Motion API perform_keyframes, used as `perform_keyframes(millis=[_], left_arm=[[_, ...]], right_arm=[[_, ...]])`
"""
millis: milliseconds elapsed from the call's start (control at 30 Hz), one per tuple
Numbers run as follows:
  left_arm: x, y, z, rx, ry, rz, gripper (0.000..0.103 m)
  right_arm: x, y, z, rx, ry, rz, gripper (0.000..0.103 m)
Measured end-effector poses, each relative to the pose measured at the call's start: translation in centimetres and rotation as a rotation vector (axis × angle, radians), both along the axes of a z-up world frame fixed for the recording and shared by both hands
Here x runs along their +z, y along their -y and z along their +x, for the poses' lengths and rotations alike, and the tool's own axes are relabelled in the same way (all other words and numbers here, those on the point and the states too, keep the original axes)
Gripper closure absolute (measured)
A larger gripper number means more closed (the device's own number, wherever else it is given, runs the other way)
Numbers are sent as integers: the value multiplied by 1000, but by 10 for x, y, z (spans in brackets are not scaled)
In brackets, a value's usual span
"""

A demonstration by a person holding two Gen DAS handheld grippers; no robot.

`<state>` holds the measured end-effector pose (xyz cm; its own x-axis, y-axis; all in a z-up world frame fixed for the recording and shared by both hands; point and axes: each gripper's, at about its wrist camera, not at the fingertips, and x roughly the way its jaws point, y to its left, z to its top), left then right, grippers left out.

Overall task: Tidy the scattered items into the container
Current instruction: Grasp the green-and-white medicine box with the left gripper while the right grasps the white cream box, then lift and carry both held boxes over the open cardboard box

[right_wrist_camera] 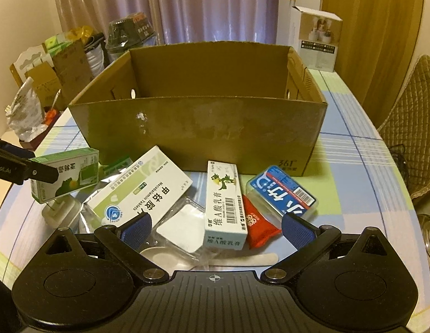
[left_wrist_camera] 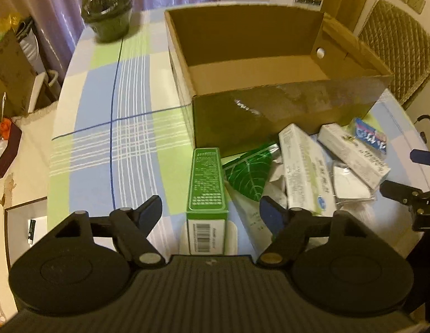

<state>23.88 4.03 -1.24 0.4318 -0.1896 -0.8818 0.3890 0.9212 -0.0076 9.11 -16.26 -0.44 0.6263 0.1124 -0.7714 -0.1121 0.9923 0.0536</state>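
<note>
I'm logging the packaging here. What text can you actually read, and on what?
"361°": cardboard box, front corner.
"Mecobalamin Tablets": white-green carton.
"维A酸乳膏": narrow white carton.
"obot.AI": left gripper, partly cut off.
Blue-lidded case: large characters, not clearly readable.
Green carton: print too small.

Your right gripper [right_wrist_camera: 215, 229] has its jaws spread wide over the clutter on the bench [right_wrist_camera: 354, 166]. Between them stands a narrow ointment box [right_wrist_camera: 224, 208], with a red sachet [right_wrist_camera: 256, 227] just beside it and a blue-labelled case [right_wrist_camera: 284, 191] further right. A white tablet box [right_wrist_camera: 142, 191] lies to the left. The cardboard box [right_wrist_camera: 198, 130] sits open behind them. Your left gripper's finger [right_wrist_camera: 34, 173] overlaps a green carton [right_wrist_camera: 73, 174].
</note>
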Motion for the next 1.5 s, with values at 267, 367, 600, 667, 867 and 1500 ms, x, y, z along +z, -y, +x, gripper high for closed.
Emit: perform_keyframes(millis=[267, 367, 600, 667, 867, 1500], left_arm=[[-12, 4, 12, -36, -64, 28, 78], [-10, 2, 9, -31, -70, 13, 78], [-2, -2, -16, -13, -61, -36, 78], [1, -1, -25, -7, -56, -47, 78], [0, 9, -52, -9, -55, -32, 76], [-10, 17, -33, -4, -98, 17, 59]], right_arm=[[-8, 7, 14, -21, -27, 0, 0], [-11, 9, 21, -25, -34, 2, 0], [-24, 10, 36, -10, -97, 13, 32], [-26, 10, 37, -14, -102, 7, 32], [-26, 12, 32, -14, -111, 6, 61], [-25, 22, 3, -26, -102, 31, 61]])
